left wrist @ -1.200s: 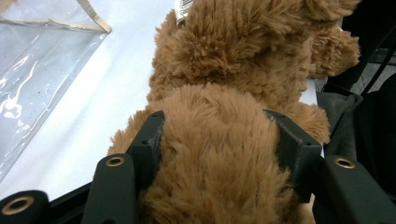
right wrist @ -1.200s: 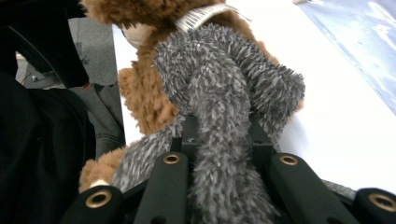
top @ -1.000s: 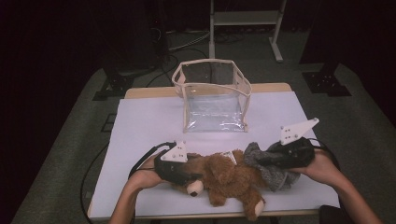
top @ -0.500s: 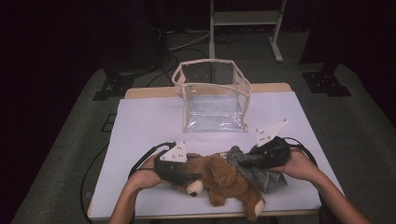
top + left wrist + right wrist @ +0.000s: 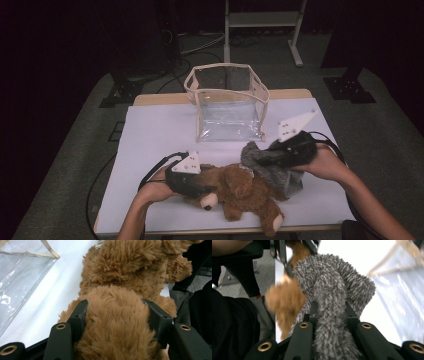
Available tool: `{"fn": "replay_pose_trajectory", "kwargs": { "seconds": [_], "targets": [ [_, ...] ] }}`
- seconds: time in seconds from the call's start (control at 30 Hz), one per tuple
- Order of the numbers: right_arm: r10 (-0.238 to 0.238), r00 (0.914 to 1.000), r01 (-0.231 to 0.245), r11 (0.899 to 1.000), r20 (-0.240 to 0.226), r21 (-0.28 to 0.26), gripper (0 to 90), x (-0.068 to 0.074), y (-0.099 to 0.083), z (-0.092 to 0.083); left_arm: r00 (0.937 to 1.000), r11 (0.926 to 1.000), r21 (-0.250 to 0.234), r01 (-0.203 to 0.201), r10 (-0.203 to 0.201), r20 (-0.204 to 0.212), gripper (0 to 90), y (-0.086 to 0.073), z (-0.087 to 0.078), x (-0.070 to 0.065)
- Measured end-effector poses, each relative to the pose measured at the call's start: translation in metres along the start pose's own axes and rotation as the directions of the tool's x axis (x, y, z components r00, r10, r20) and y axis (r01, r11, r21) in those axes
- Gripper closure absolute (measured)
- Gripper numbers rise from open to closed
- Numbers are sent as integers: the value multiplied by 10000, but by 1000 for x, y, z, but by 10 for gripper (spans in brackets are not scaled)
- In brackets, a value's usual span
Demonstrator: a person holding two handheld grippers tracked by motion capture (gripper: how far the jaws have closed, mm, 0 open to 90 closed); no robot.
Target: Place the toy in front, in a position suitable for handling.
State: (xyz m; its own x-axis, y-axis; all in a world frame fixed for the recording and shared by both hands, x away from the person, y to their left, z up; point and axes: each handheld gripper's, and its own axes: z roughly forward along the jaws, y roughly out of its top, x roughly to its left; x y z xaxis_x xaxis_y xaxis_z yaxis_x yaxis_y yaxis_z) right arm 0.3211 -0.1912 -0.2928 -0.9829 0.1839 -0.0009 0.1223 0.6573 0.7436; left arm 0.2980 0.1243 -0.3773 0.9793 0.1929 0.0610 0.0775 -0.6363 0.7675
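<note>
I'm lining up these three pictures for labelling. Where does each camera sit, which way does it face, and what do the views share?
High view: above the person's side, facing forward and down on the table; both forearms show, with the left gripper and right gripper.
Left gripper view: rides the left gripper, looks along its jaws clamped on the brown teddy bear.
Right gripper view: rides the right gripper, looks along its jaws clamped on the grey fuzzy cloth.
Shared: all three show the bear and the clear bag.

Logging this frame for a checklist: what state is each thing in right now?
Left gripper: shut on the brown teddy bear.
Right gripper: shut on the grey fuzzy cloth.
Brown teddy bear: lying on the table.
Grey fuzzy cloth: partly lifted, bunched.
Clear bag: upright, open-topped, empty.
</note>
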Motion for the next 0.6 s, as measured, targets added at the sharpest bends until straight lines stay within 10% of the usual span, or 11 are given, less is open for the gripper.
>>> {"fn": "replay_pose_trajectory", "kwargs": {
  "seconds": [0.23,0.4,0.6],
  "targets": [
    [-897,9901,969,9933,-1080,631,747,4,48,55,10000,10000,-77,-38,38,-4,433,-1,0,0],
    [-853,9794,1162,9793,-1831,1655,748,10,35,89,10000,10000,-76,-8,8,-27,421,-1,1,0],
    [-544,9833,790,9872,-1736,1385,752,13,16,84,9999,9998,-107,145,-145,-22,324,1,-3,0]
  ]
}}
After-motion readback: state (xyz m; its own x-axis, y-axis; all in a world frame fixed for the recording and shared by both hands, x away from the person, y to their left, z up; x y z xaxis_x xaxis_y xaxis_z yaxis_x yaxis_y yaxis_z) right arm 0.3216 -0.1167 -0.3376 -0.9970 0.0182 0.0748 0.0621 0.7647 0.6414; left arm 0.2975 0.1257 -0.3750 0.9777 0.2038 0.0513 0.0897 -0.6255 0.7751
